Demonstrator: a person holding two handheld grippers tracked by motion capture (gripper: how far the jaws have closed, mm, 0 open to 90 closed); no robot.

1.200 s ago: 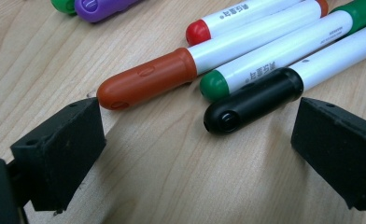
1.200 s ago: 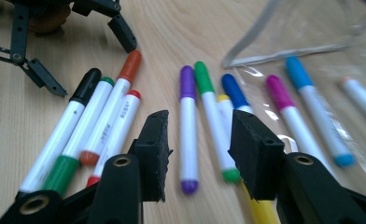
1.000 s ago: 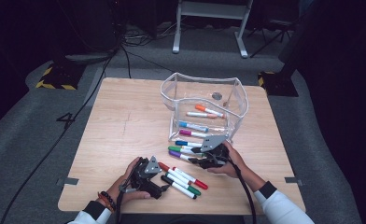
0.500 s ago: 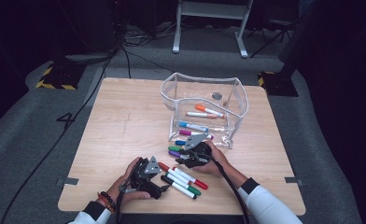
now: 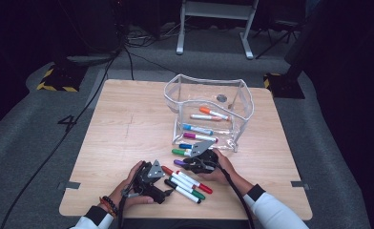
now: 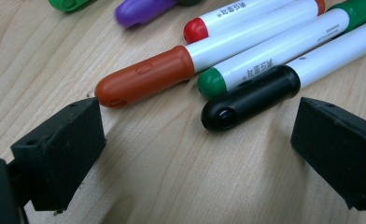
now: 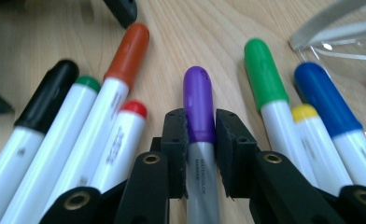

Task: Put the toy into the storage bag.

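right gripper (image 7: 200,126) clenched on the purple marker (image 7: 199,105), jaws pressing both sides of it where cap meets grey barrel; cap pokes out ahead of the jaws. green marker (image 7: 264,74) and blue marker (image 7: 325,98) lie just to its right, red-capped marker (image 7: 118,135) and brown-capped marker (image 7: 127,49) to its left. left gripper (image 6: 195,140) released, jaws wide apart low over the wooden table (image 6: 162,177); black marker (image 6: 251,95) tip lies just ahead between them, not touched. clear pouch (image 5: 209,112) sits beyond the right gripper.

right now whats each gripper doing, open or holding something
Left gripper: open, jaws apart on the table just short of the black-capped white marker, holding nothing.
Right gripper: closed on the purple-capped grey marker.
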